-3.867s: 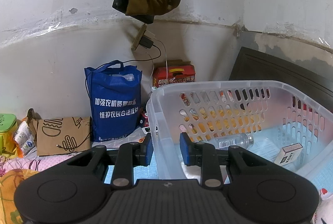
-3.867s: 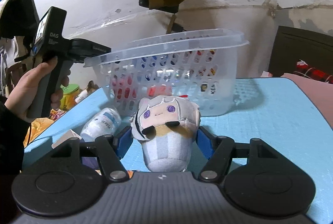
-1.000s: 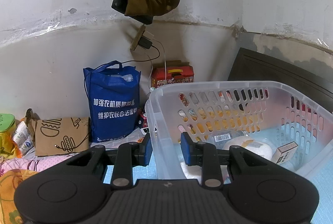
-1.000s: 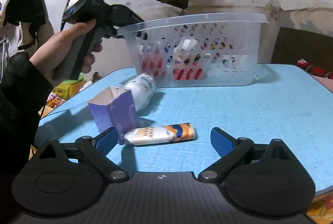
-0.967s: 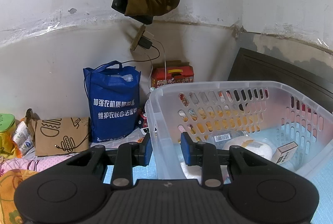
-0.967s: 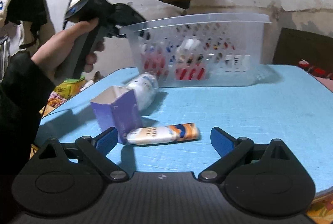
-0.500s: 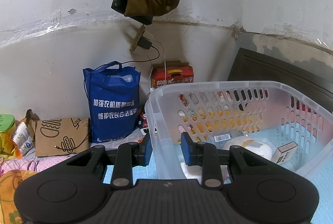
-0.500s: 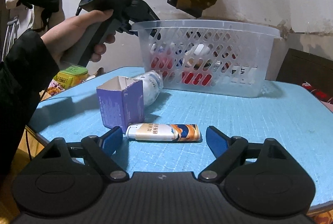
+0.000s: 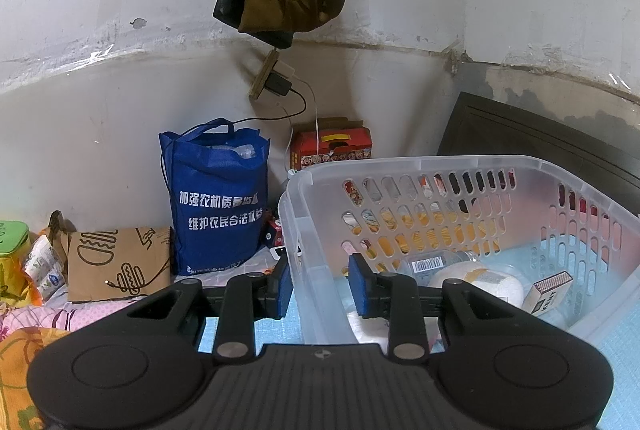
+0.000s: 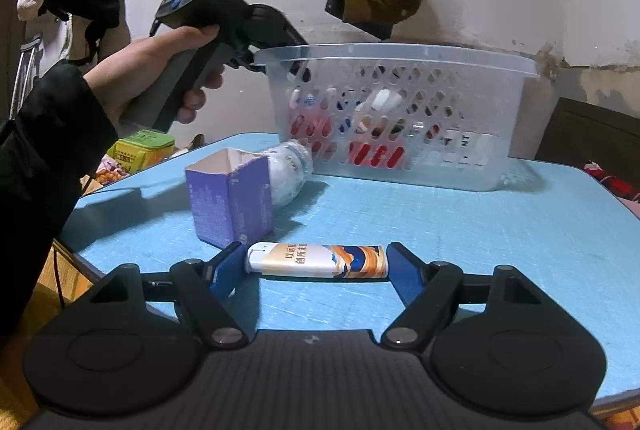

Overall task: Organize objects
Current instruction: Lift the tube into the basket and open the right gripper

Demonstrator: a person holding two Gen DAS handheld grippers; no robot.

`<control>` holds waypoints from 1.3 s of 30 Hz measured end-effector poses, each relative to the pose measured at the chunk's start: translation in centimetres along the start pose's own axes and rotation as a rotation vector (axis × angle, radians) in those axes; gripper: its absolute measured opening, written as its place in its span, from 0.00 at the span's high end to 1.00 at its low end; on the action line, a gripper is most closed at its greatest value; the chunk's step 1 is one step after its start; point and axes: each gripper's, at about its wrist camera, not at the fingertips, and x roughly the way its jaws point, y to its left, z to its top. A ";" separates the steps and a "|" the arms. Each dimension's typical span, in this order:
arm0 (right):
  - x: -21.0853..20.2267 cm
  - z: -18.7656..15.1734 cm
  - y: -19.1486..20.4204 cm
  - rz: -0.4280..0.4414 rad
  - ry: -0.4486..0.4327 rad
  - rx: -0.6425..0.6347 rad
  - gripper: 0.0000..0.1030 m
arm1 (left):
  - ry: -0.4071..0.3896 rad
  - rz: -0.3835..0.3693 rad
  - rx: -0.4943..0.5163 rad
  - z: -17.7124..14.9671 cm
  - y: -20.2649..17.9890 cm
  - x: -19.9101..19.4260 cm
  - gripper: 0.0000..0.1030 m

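Textured blue table [image 10: 500, 230], perforated plastic basket [image 10: 400, 118], cylindrical tube [image 10: 318, 261]

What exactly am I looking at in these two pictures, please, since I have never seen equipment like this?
There is no robot: a person holds a handheld gripper in each hand, each carrying a fisheye camera looking forward along its jaws.

The left-hand picture comes from the left gripper, whose jaws clamp the wall of a clear plastic basket. Inside lie a bottle, a white plush toy and a small box.

The other picture comes from the right gripper. Its jaws are open around a lighter lying on the blue table. Beside it stand a purple carton and a second, lying bottle.
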 end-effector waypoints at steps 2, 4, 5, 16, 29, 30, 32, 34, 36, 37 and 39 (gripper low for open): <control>-0.2 0.0 -0.6 -0.016 0.000 0.010 0.23 | 0.001 0.000 0.000 0.0 0.0 0.0 0.66; -0.5 0.1 -1.4 -0.027 0.003 0.025 0.23 | 0.002 -0.002 -0.002 0.1 0.0 0.1 0.66; -0.6 0.2 -1.8 -0.036 0.002 0.030 0.23 | 0.001 -0.002 -0.002 0.1 -0.1 0.1 0.66; -2.3 1.6 -6.1 -0.083 -0.007 0.122 0.23 | -0.001 -0.006 -0.007 0.2 0.0 0.3 0.67; -4.8 13.0 -8.9 -0.063 -0.129 0.044 0.23 | -0.001 -0.012 -0.011 0.0 0.0 0.2 0.67; -4.5 14.1 -9.2 -0.058 -0.141 0.043 0.23 | -0.001 -0.013 -0.012 0.0 0.1 0.2 0.67; -3.3 16.4 -9.6 -0.051 -0.143 0.035 0.23 | 0.000 -0.013 -0.013 0.0 0.0 0.2 0.67; -1.8 18.3 -9.8 -0.055 -0.132 0.022 0.23 | -0.001 -0.012 -0.013 0.0 0.0 0.2 0.67; 0.3 20.2 -9.8 -0.078 -0.111 0.003 0.23 | -0.001 -0.012 -0.012 0.0 0.0 0.2 0.67; 1.5 21.0 -10.1 -0.083 -0.097 0.005 0.23 | -0.001 -0.011 -0.012 0.0 0.0 0.2 0.67; 3.9 22.2 -10.8 -0.075 -0.050 0.038 0.23 | 0.000 -0.012 -0.012 -0.1 0.0 0.2 0.67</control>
